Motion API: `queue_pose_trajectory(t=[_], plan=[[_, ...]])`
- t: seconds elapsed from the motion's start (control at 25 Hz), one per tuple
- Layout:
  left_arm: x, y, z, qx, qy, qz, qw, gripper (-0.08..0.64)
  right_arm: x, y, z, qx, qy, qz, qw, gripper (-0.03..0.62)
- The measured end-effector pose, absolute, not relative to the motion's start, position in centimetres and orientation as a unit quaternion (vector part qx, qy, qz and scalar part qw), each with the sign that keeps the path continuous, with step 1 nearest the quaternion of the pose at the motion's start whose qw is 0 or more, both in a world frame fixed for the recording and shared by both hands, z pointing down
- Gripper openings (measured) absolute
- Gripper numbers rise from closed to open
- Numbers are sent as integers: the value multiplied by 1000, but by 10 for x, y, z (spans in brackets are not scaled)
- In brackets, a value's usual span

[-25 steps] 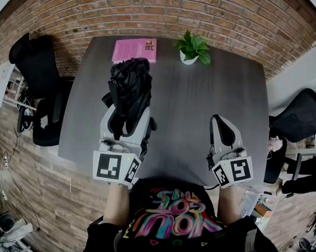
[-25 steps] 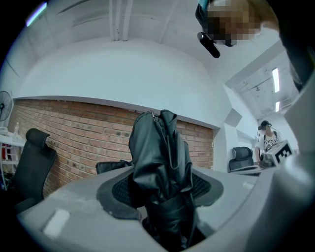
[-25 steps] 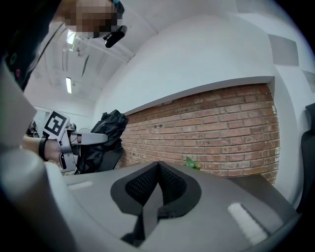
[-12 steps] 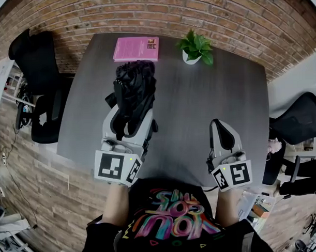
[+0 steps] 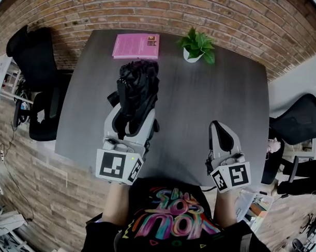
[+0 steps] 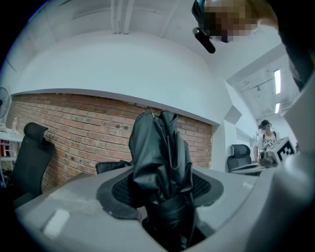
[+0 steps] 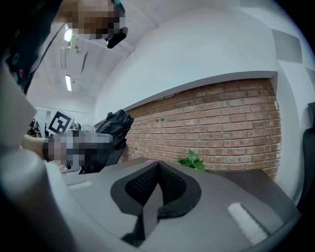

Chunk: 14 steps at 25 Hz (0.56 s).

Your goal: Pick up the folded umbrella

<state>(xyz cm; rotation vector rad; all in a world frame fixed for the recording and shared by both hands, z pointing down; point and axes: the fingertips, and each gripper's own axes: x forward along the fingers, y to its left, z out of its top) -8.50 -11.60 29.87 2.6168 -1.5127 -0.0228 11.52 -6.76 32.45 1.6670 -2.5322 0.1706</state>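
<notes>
The folded umbrella (image 5: 137, 90) is black, with crumpled fabric and a strap, and points away from me over the dark grey table (image 5: 198, 101). My left gripper (image 5: 131, 117) is shut on its near end. In the left gripper view the umbrella (image 6: 160, 157) fills the gap between the jaws of that gripper (image 6: 165, 199) and juts forward. It appears held above the tabletop; in the right gripper view the umbrella (image 7: 114, 129) shows off to the left. My right gripper (image 5: 222, 137) hovers near the table's front right, and in its own view the right gripper (image 7: 157, 184) has its pads together, holding nothing.
A pink book (image 5: 136, 46) lies at the table's far edge, with a small potted plant (image 5: 197, 46) to its right. Black office chairs stand at the left (image 5: 34, 55) and at the right (image 5: 297, 120). A brick wall runs behind the table.
</notes>
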Motion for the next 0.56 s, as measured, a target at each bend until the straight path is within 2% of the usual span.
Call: queue_pose_trajectory(t=[0.56], plan=[[-82,-123,301,866,-497,7,51,264,114,-73,329,539,-838,55,63,-2]])
